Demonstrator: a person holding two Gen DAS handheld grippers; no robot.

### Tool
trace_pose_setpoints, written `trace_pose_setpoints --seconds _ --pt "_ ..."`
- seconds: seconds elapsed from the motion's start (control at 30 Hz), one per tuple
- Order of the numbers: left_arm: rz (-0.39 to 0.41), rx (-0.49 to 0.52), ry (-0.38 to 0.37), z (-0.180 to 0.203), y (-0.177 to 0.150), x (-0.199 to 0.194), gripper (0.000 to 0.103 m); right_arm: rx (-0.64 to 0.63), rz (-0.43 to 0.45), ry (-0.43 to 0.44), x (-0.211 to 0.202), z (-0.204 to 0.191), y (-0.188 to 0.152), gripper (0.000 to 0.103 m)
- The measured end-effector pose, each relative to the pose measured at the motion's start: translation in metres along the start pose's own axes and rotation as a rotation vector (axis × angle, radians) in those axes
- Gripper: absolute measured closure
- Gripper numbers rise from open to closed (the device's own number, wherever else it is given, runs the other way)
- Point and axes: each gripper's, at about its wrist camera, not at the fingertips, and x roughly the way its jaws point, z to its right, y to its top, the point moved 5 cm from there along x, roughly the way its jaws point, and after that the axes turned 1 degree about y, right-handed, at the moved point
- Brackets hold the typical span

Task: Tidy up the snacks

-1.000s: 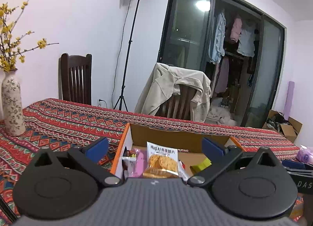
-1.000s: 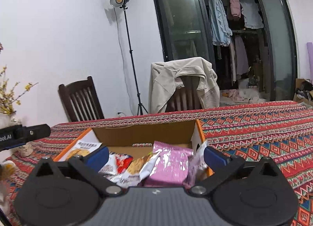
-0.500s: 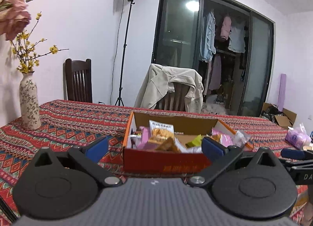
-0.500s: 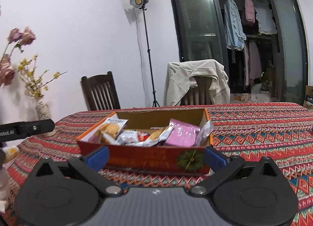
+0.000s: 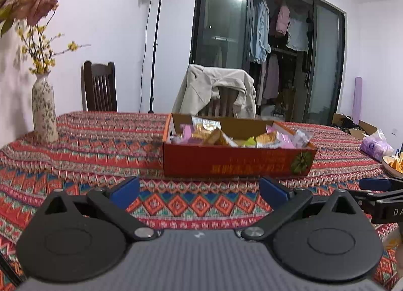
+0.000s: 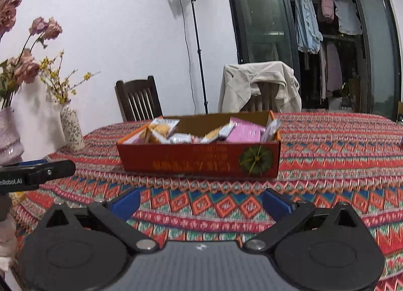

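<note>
A red cardboard box (image 5: 236, 162) holds several snack packets (image 5: 219, 136) and stands on the patterned tablecloth (image 5: 105, 144). It also shows in the right wrist view (image 6: 199, 158), with pink and orange packets (image 6: 245, 132) inside. My left gripper (image 5: 199, 190) is open and empty, well short of the box. My right gripper (image 6: 201, 201) is open and empty, also short of the box. The right gripper's blue tip shows at the right edge of the left wrist view (image 5: 375, 184).
A flowered vase (image 5: 44, 109) stands at the table's left. A purple bag (image 5: 376, 143) and a bowl (image 5: 393, 163) sit at the right. Two chairs (image 5: 99, 87), one draped with a jacket (image 5: 216, 89), and a light stand (image 5: 153, 46) are behind the table.
Both grippers have pulled back from above the box. The box now sits farther off, with its front wall in full view. Both stayed open and empty.
</note>
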Motion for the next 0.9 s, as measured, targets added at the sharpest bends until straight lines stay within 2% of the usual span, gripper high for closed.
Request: trace_pose_setpoints --seconds 0.3,0.9 --pt "-0.035 0.011 -0.031 0.005 -0.02 0.002 0.0 0.018 -0.022 -0.016 -0.001 0.003 -0.015 0.0" --pt "-0.046 0.017 -0.04 0.009 -0.024 0.005 0.0 0.02 -0.036 -0.025 0.001 0.005 -0.019 0.0"
